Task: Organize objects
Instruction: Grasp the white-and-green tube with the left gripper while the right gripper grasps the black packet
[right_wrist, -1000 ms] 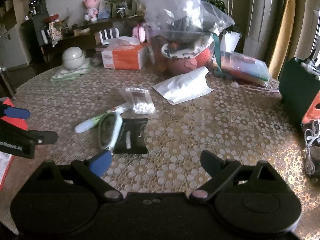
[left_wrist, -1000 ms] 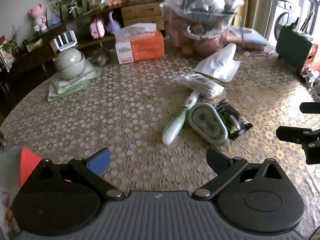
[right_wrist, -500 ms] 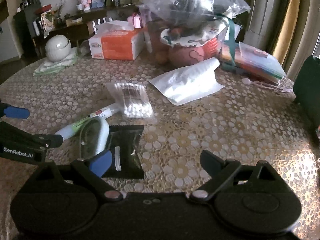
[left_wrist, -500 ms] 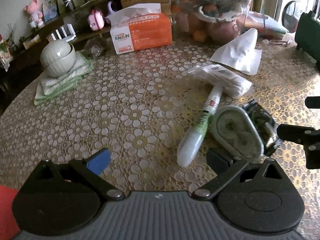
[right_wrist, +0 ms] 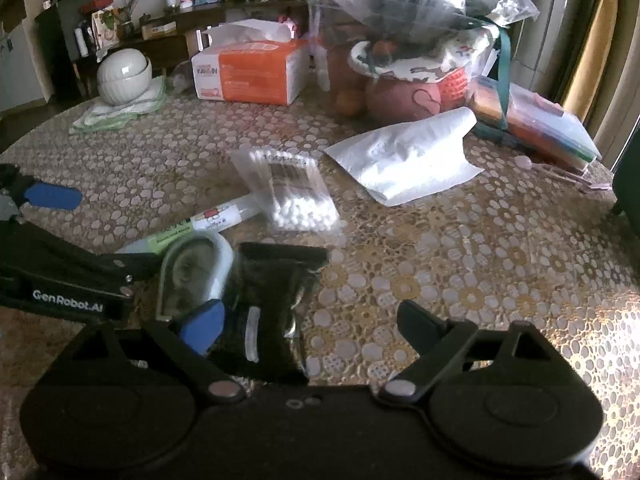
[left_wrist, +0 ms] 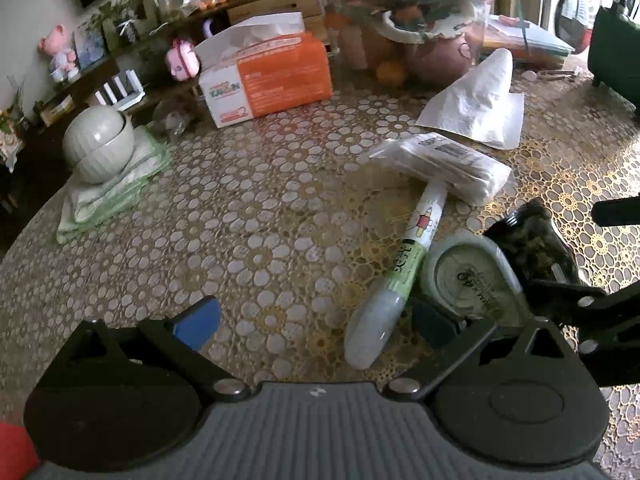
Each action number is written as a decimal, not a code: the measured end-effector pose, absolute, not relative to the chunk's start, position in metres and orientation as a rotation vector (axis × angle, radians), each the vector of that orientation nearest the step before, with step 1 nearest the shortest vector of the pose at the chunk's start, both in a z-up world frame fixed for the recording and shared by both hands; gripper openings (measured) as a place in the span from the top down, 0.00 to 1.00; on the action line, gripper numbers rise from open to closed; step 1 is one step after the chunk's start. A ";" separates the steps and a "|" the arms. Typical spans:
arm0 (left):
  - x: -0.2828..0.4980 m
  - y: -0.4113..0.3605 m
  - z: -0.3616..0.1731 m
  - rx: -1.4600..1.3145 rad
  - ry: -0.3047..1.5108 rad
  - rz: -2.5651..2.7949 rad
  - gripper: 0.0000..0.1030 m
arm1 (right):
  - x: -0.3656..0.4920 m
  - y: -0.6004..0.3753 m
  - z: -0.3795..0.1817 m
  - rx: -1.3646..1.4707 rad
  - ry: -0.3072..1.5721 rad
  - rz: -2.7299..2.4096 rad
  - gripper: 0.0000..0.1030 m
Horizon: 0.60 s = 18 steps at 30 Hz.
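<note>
A white and green tube [left_wrist: 394, 280] lies on the lace-covered table, with a pale green oval case [left_wrist: 474, 278] beside it and a black packet [left_wrist: 534, 240] further right. A clear pack of cotton swabs [left_wrist: 444, 168] rests on the tube's far end. My left gripper [left_wrist: 316, 320] is open; the tube's near end lies between its fingers. My right gripper [right_wrist: 308, 320] is open, with the black packet [right_wrist: 272, 312] between its fingers and the oval case [right_wrist: 192, 272] by its left finger. The tube [right_wrist: 200, 224] and swabs [right_wrist: 292, 192] lie beyond.
An orange tissue box [left_wrist: 264, 76], stacked white bowls on folded cloths [left_wrist: 98, 148], a white paper bag [left_wrist: 480, 104] and a big plastic-covered pile [right_wrist: 404, 32] stand at the back. A dark green object [left_wrist: 616, 52] sits far right.
Both grippers have moved forward and down toward the cluster. The tube now sits between the left fingers and the black packet between the right fingers. Both stay open.
</note>
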State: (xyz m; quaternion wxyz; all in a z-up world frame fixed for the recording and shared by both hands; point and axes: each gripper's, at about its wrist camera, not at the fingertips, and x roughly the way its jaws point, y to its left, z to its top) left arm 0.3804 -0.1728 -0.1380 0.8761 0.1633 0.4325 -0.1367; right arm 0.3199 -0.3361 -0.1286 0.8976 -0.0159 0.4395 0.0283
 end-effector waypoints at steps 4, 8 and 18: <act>0.381 -0.178 -0.142 0.363 0.886 -0.290 0.05 | 0.322 -0.332 -0.130 -0.037 0.908 0.071 0.26; 0.382 -0.180 -0.141 0.336 0.881 -0.332 0.26 | 0.323 -0.328 -0.130 -0.044 0.913 0.077 0.37; 0.370 -0.190 -0.137 0.365 0.891 -0.442 0.75 | 0.323 -0.322 -0.131 -0.041 0.930 0.094 0.60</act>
